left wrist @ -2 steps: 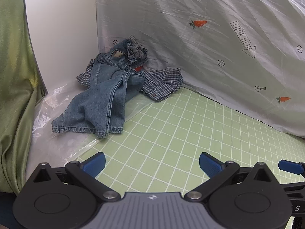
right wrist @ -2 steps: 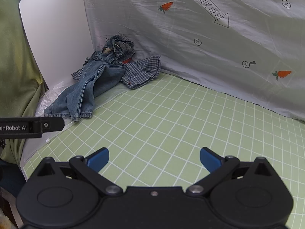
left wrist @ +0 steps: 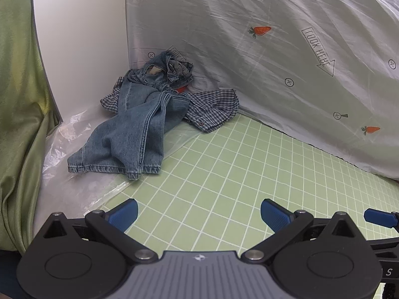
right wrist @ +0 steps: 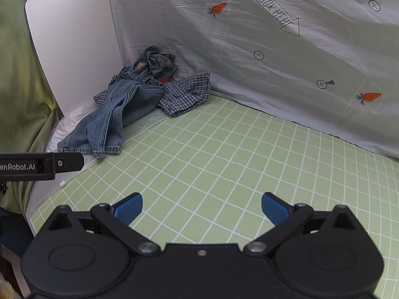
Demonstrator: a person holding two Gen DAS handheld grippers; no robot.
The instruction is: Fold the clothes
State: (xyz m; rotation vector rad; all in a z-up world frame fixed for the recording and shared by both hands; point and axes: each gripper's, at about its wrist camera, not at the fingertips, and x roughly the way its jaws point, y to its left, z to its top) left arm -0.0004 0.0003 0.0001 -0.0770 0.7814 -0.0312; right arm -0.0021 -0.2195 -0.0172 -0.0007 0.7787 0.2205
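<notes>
Against the white board [left wrist: 79, 49], jeans [left wrist: 129, 134] lie heaped over checked shirt [left wrist: 214, 109], unfolded; left gripper [left wrist: 198, 213] and right gripper [right wrist: 201, 206] hover wide open, empty, ready to reach.

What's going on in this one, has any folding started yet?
Not yet. A pair of jeans lies crumpled in the far corner, on top of a checked shirt, partly on a clear plastic sheet at the edge of the green grid mat. The left gripper and the right gripper hover over bare mat, jaws wide open, holding nothing and well short of the clothes.
</notes>
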